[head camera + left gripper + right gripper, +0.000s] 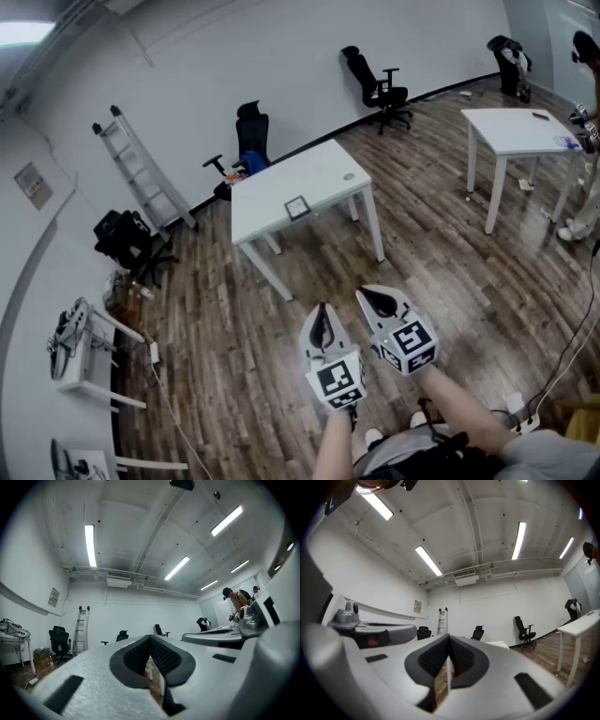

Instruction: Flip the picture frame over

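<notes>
A small dark picture frame (297,207) lies flat near the front edge of a white table (319,176) in the middle of the room. My left gripper (322,316) and right gripper (377,298) hang side by side over the wooden floor, well short of that table. Both point level toward it. Each is shut with nothing between its jaws. In the left gripper view the shut left gripper (151,638) fills the lower picture, and in the right gripper view the shut right gripper (449,636) does the same. Neither of those views shows the frame.
A second white table (517,131) stands at the right with a person (589,141) beside it. Office chairs (378,86) line the far wall, and a ladder (142,169) leans at the left. Side tables with gear (70,337) stand along the left wall. Cables run over the floor.
</notes>
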`<state>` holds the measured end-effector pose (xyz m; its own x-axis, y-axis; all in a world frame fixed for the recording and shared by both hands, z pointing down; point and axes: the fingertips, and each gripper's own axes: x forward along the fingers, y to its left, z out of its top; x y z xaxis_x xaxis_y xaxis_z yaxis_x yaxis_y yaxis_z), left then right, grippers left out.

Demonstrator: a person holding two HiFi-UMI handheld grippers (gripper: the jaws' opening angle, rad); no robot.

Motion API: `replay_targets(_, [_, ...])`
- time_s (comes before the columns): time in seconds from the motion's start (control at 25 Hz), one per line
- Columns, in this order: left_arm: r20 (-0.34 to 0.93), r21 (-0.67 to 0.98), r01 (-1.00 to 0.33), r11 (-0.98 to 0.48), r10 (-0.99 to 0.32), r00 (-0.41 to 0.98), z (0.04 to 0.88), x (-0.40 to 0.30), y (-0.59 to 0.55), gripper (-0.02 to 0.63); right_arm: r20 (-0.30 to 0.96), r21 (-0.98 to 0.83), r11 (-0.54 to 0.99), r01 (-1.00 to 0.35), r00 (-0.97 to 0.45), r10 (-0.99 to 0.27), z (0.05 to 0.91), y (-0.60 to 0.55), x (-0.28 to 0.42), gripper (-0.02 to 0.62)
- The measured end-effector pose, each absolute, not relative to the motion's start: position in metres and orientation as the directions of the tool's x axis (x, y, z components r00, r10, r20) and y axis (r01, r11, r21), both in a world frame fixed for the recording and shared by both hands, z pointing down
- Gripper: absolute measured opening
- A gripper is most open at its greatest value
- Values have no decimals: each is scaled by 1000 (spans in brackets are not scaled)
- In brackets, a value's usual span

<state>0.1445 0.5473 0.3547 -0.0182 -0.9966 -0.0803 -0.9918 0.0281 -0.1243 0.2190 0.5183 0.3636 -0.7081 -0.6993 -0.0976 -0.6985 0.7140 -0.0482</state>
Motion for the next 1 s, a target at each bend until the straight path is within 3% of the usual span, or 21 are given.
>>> replay_targets(1.0, [-67, -104, -992, 71, -996, -64, 367, 192, 538, 2, -130, -45, 753, -656, -744, -656, 363, 508, 267, 5])
